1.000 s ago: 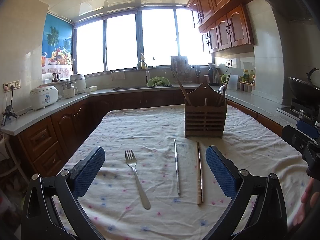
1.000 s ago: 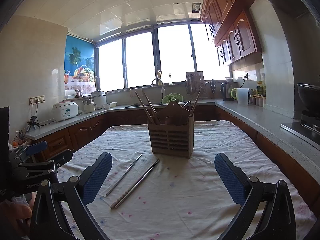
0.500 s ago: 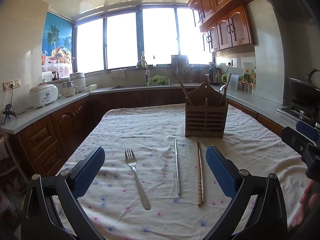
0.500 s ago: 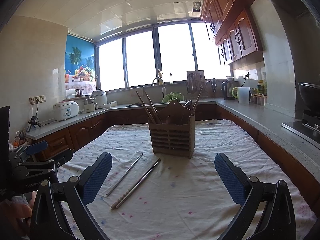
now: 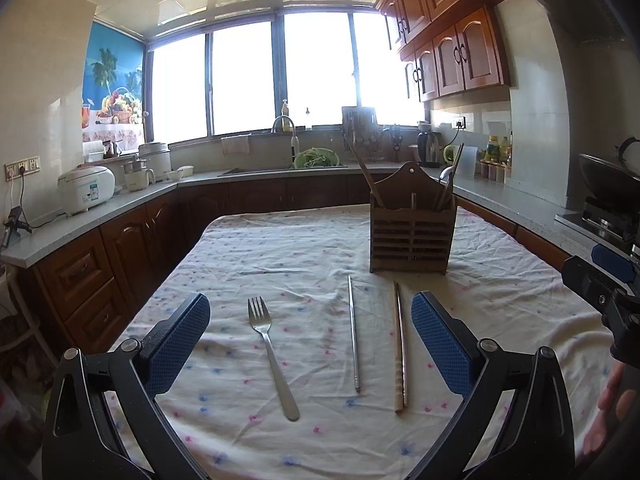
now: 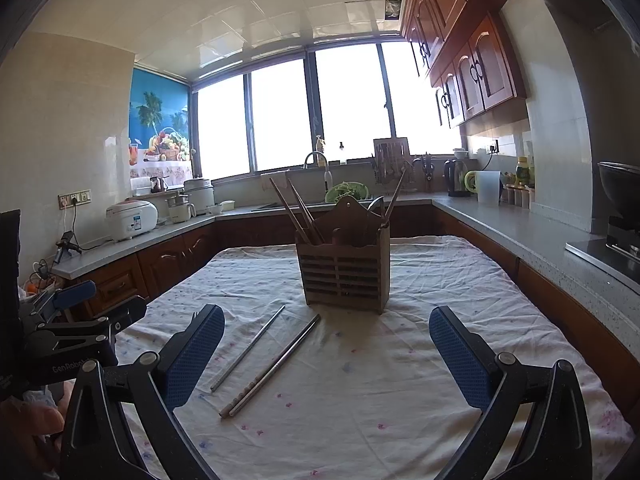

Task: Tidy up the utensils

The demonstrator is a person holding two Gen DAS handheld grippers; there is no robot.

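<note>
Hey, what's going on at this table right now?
A person is sorting utensils with a handheld gripper in each hand. Nothing is picked up yet: the left gripper and right gripper are both open and empty above the tablecloth. A fork, a single metal chopstick and a chopstick pair lie loose in front of the wooden holder, which already has some utensils standing in it.

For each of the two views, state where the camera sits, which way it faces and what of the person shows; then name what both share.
Left wrist: behind the open left claw, facing the fork, chopsticks, holder; right hand at edge.
Right wrist: behind the open right claw, facing holder; left hand at edge.
Shared: holder, chopsticks, window.
</note>
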